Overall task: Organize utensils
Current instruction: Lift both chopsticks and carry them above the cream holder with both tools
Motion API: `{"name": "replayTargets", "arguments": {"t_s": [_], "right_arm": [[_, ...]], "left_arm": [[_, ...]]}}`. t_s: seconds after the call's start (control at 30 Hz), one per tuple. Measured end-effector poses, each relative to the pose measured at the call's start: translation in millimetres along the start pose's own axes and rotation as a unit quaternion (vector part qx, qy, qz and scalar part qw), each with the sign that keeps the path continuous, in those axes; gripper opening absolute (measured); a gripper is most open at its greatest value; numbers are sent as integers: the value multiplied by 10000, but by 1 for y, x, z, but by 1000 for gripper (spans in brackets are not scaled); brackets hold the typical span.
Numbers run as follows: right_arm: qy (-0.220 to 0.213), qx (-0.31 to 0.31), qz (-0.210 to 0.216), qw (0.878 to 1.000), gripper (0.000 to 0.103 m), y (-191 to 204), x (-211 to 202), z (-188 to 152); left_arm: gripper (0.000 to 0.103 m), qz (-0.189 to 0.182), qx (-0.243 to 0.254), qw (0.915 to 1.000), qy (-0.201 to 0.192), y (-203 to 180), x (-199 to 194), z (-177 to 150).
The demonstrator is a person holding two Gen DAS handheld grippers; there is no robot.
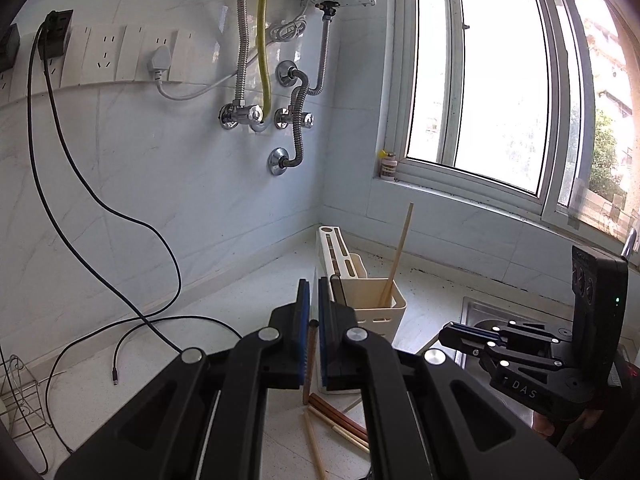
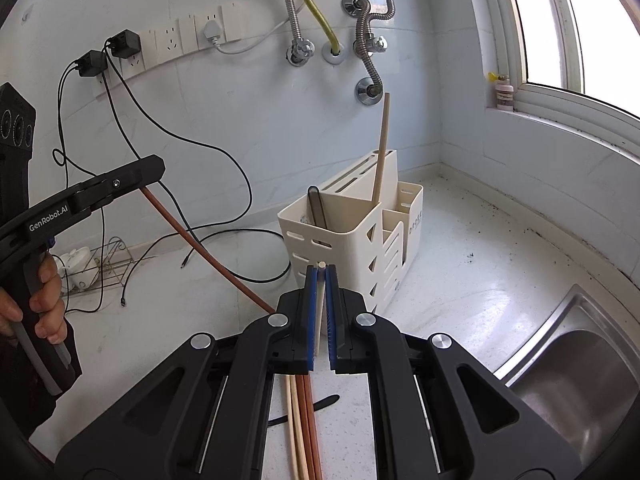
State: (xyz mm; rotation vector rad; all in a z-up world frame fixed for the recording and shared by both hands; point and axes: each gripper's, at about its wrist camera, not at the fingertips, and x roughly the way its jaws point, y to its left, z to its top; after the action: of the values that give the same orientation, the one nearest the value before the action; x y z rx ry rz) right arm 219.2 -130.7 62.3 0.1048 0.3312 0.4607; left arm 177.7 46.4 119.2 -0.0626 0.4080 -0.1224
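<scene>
White kitchen counter (image 2: 460,280) below a tiled wall with pipes and sockets.
Left gripper (image 1: 314,320) is clamped on a brown chopstick (image 2: 208,252); right gripper (image 2: 321,280) is clamped on a pale chopstick (image 2: 319,312). Cream utensil holder (image 2: 352,248) stands just ahead with one wooden chopstick (image 2: 381,148) leaning inside; loose chopsticks (image 1: 340,424) lie on the counter.

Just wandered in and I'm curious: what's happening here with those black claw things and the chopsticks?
A person is sorting chopsticks into a cream utensil holder on the kitchen counter, with a hand-held claw in each hand. The left claw is shut on a reddish-brown chopstick, lifted off the counter. The right claw is shut on a pale chopstick. One light wooden chopstick already stands in the holder, and more chopsticks lie on the counter.
</scene>
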Motion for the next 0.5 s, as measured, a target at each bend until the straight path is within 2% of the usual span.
{"name": "replayTargets", "arguments": {"t_s": [0.2, 0.3, 0.5], "right_arm": [[5, -32, 28, 10000, 4, 1, 4, 2], [3, -39, 31, 10000, 4, 2, 5, 2], [-4, -41, 14, 10000, 4, 2, 5, 2]], "left_arm": [[4, 83, -2, 10000, -52, 4, 2, 1], [4, 59, 0, 10000, 80, 5, 8, -3], [4, -14, -43, 10000, 65, 7, 11, -6]]}}
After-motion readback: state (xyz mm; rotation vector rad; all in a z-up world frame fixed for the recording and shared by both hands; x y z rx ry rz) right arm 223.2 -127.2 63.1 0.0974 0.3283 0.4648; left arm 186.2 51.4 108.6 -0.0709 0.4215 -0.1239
